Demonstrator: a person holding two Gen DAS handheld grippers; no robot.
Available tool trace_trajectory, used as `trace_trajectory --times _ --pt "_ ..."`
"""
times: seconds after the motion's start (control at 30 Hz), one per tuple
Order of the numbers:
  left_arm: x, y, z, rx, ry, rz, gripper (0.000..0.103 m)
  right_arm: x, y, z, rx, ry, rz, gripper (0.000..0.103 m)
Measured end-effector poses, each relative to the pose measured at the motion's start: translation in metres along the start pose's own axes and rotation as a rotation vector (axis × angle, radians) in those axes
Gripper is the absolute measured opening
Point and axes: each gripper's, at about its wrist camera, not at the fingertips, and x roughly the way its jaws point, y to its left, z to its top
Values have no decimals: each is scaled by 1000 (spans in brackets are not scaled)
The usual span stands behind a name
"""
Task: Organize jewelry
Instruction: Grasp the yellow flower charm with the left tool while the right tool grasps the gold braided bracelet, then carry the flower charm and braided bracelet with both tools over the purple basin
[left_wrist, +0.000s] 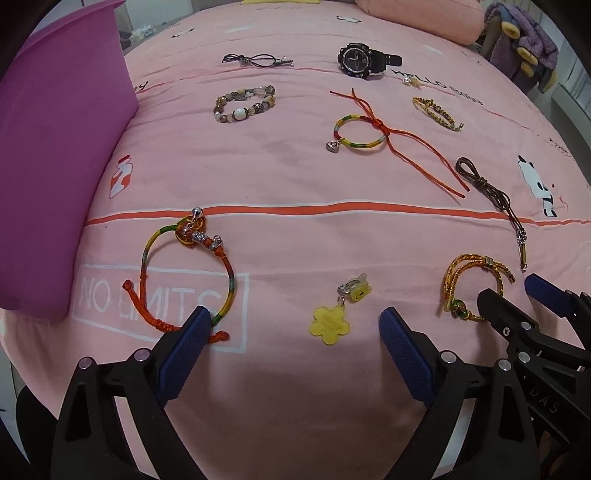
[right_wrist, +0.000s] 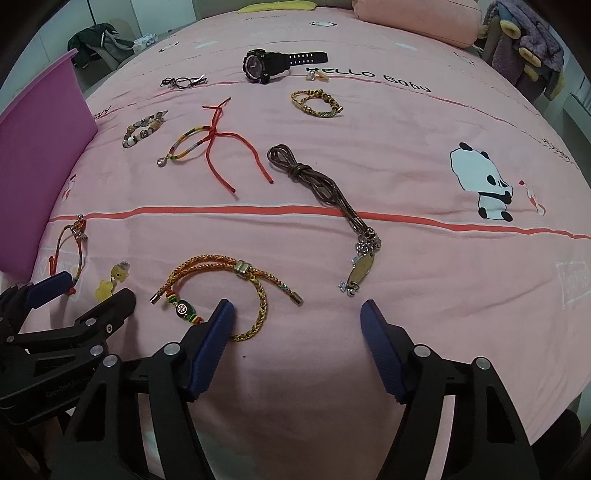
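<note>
Jewelry lies spread on a pink bedsheet (left_wrist: 295, 177). My left gripper (left_wrist: 295, 328) is open and empty over a yellow flower charm (left_wrist: 332, 325), with a rainbow cord bracelet (left_wrist: 184, 266) at its left finger. My right gripper (right_wrist: 295, 317) is open and empty beside a gold braided bracelet (right_wrist: 229, 288); that bracelet also shows in the left wrist view (left_wrist: 472, 280). Farther off lie a brown cord necklace (right_wrist: 325, 184), a red-string bracelet (right_wrist: 207, 144), a beaded bracelet (left_wrist: 243, 105), a black watch (left_wrist: 364, 61), a small gold bracelet (right_wrist: 314, 101) and a thin black cord piece (left_wrist: 255, 60).
A purple box (left_wrist: 55, 166) stands at the left edge of the bed, also in the right wrist view (right_wrist: 33, 155). A pink pillow (left_wrist: 424, 14) and a purple plush toy (right_wrist: 532, 48) sit at the far end.
</note>
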Motion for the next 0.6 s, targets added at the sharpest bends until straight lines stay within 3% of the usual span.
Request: trace_trajectory --times 0.23,0.3,0.37,0.43,0.6 --pt "-1 -8 -1 30 -12 -10 57 2 6 0 -15 8 23 44" --pt "-2 -8 -1 32 -14 -10 44 2 6 1 -16 7 28 33" --pt "-3 -7 0 29 -15 -13 20 0 6 1 -18 5 24 20" --pt "-5 -4 0 20 -16 -26 20 -1 3 2 -6 7 33 6" --pt "-20 6 2 -14 -46 -47 20 -8 0 1 17 -3 58 6"
